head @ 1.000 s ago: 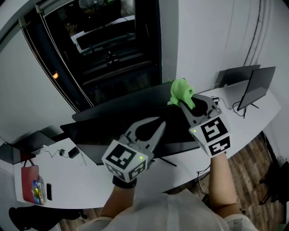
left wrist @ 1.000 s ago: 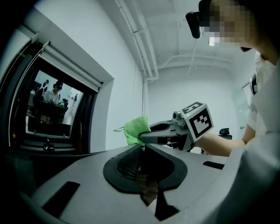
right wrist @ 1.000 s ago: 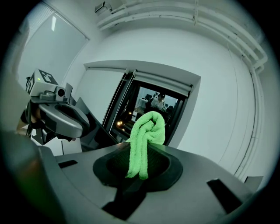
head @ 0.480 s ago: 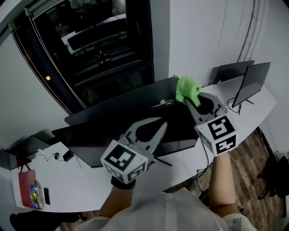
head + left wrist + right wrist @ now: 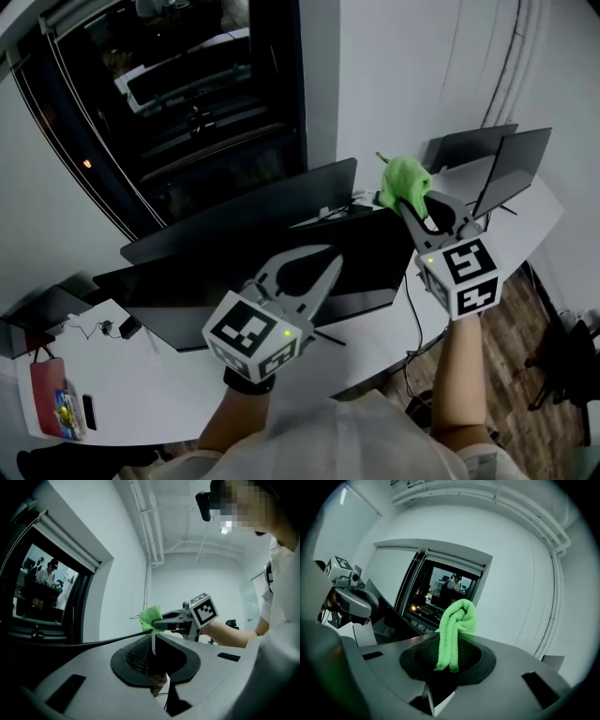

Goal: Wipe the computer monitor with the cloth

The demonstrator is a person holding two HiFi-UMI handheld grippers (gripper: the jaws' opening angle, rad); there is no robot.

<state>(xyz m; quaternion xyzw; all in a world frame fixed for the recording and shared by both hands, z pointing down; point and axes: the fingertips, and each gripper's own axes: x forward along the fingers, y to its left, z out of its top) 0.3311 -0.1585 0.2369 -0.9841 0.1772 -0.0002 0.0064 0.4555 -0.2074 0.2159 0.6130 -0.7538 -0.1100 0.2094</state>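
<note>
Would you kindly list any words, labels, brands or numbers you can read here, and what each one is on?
None can be read.
The marker cubes on the left gripper and right gripper carry only black-and-white square patterns, no letters.
Any print on the red item on the desk is too small to read.
</note>
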